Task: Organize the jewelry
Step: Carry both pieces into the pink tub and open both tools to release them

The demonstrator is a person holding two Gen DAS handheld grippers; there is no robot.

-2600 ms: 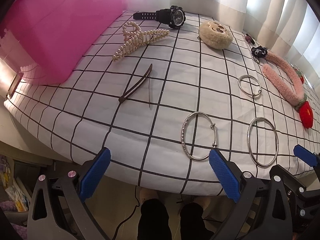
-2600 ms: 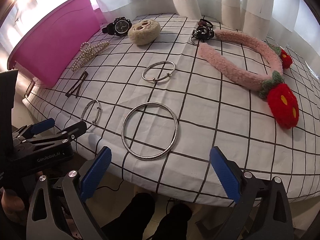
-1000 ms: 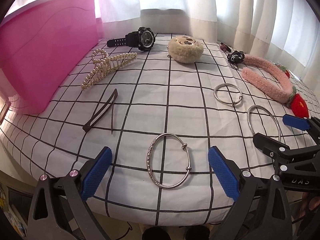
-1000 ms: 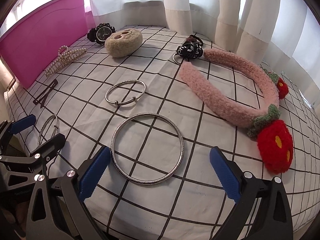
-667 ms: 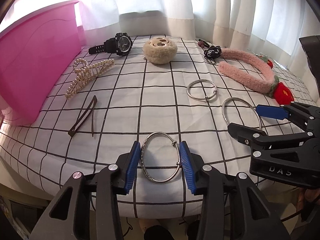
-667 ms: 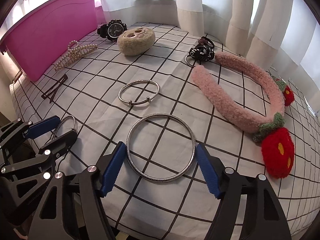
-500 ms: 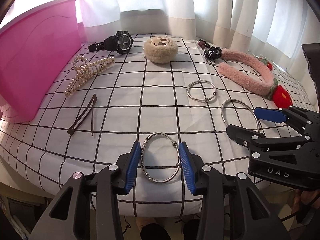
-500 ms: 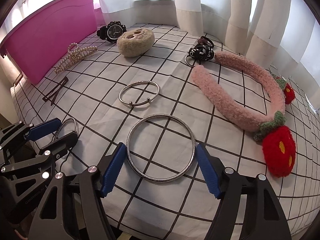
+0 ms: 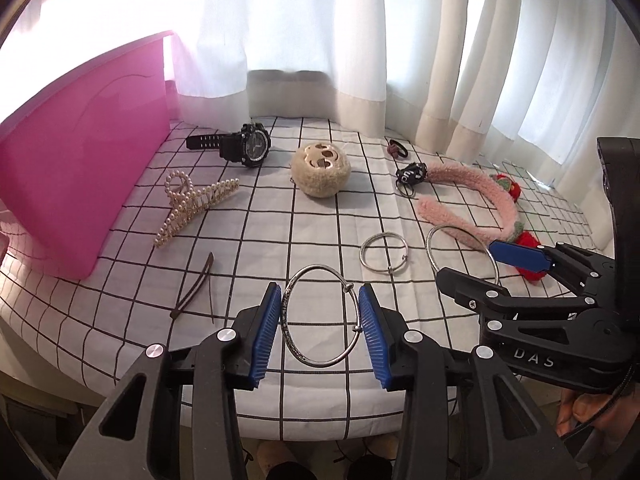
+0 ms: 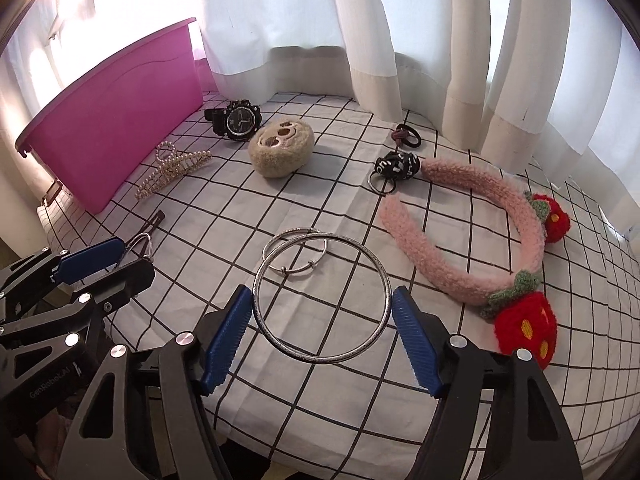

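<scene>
My left gripper (image 9: 320, 332) is shut on a silver clasp bangle (image 9: 320, 365), its blue pads pressing both sides, and holds it above the checked cloth (image 9: 240, 240). My right gripper (image 10: 322, 332) is shut on a larger plain silver ring (image 10: 320, 361), also lifted off the cloth. A third, smaller bangle (image 10: 296, 274) lies on the cloth just beyond the ring. The two grippers hang side by side near the front edge; the right gripper (image 9: 480, 268) shows in the left wrist view and the left gripper (image 10: 116, 268) in the right wrist view.
A pink bin (image 9: 80, 160) stands at the left. On the cloth lie a black watch (image 9: 244, 144), a pearl hair claw (image 9: 192, 204), a brown hair clip (image 9: 196, 284), a round plush piece (image 9: 320, 174), hair ties (image 9: 408, 176) and a pink strawberry headband (image 10: 480, 232). Curtains hang behind.
Both grippers closed from wide open onto their rings, then rose, lifting the clasp bangle and the large ring off the cloth.
</scene>
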